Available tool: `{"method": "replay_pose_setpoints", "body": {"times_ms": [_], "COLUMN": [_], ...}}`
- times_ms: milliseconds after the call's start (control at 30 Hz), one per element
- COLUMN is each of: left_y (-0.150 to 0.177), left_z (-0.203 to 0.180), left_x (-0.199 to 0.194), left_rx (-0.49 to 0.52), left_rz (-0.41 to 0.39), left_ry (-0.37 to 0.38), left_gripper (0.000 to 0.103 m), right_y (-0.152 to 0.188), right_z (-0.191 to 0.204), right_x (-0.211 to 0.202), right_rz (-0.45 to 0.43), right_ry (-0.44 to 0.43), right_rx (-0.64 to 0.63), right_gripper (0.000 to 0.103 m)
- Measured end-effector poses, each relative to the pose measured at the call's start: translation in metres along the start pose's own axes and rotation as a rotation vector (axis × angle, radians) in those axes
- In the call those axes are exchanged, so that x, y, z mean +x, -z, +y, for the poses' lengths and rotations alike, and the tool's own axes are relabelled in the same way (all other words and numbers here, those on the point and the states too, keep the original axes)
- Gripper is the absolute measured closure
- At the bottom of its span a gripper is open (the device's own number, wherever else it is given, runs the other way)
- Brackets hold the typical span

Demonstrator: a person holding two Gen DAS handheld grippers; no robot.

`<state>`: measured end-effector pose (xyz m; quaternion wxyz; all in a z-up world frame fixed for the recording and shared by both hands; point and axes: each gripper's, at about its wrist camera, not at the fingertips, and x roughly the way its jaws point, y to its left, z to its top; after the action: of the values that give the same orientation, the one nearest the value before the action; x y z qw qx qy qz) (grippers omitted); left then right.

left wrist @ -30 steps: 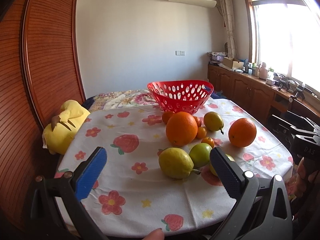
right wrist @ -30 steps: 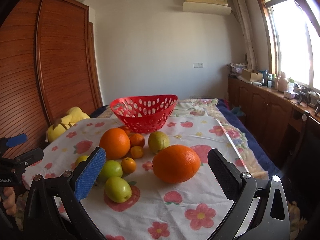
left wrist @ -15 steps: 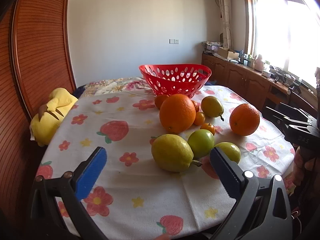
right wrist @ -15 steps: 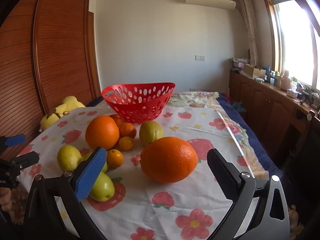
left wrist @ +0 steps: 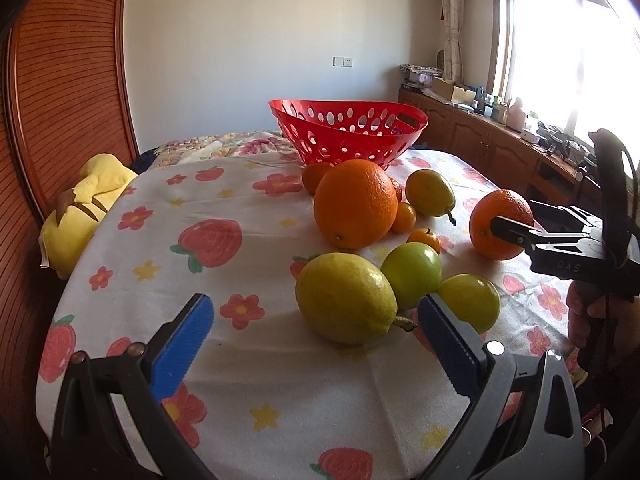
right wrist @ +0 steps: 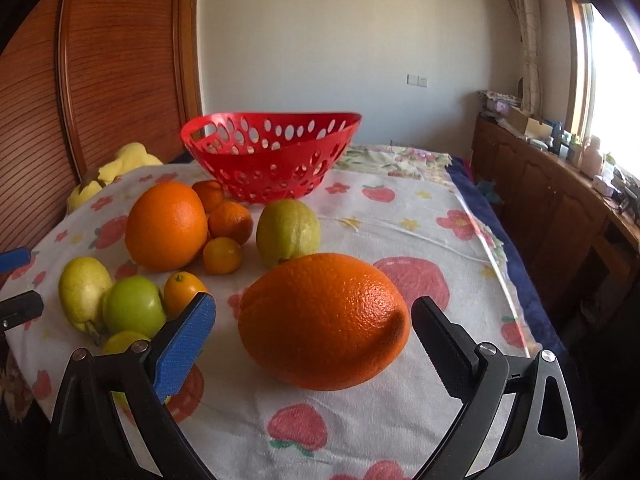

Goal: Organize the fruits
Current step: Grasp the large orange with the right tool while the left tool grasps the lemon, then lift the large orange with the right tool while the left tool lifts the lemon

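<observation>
A red perforated basket (left wrist: 347, 134) (right wrist: 272, 154) stands empty at the far side of the table. Fruit lies loose in front of it. In the left wrist view my open left gripper (left wrist: 312, 324) hovers just short of a big yellow lemon (left wrist: 346, 298), with a green apple (left wrist: 412, 274), a yellow-green fruit (left wrist: 470, 302) and a large orange (left wrist: 355, 204) beyond. In the right wrist view my open right gripper (right wrist: 314, 326) straddles a second large orange (right wrist: 324, 320) without touching it. That orange (left wrist: 500, 224) and the right gripper (left wrist: 516, 236) also show in the left wrist view.
The table wears a white cloth with strawberry and flower prints (left wrist: 208, 240). Small tangerines (right wrist: 230, 220) and a pale lemon (right wrist: 288, 232) lie near the basket. A yellow plush toy (left wrist: 84, 208) sits at the table's left edge. Wooden cabinets (right wrist: 560, 200) run along the right wall.
Both grippers have moved forward and lower toward the fruit. The lemon now sits near the left jaws, and the large orange lies between the right jaws. Both stay open.
</observation>
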<state>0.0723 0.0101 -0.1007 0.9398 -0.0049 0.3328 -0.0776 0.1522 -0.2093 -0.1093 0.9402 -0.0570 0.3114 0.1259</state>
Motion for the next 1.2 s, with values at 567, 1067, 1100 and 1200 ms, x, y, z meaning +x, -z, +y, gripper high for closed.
{"method": "replay_pose_setpoints", "body": {"times_ms": [567,1067,1100,1200], "left_y": [-0.007,-0.011,-0.011,-0.010], "left_z": [-0.002,-0.002,-0.002,0.000], "left_x": [0.030,0.054,0.055,0.055], "left_rx": [-0.005,0.003,0.003,-0.009], "left_rz": [0.077,0.138,0.139,0.138], "left_ry": [0.066,0.061,0.066,0.098], "left_gripper": [0.017,0.018,0.018,0.025], "right_y": [0.002,0.004,0.004,0.004], "right_z": [-0.012,-0.011,-0.011,-0.011], "right_x": [0.019,0.020,0.020,0.020], "right_rz": [0.070,0.068,0.068,0.067], "right_ry": [0.011,0.015,0.014,0.016], "right_rx": [0.040,0.040,0.041,0.038], "right_gripper": [0.001,0.002,0.002,0.002]}}
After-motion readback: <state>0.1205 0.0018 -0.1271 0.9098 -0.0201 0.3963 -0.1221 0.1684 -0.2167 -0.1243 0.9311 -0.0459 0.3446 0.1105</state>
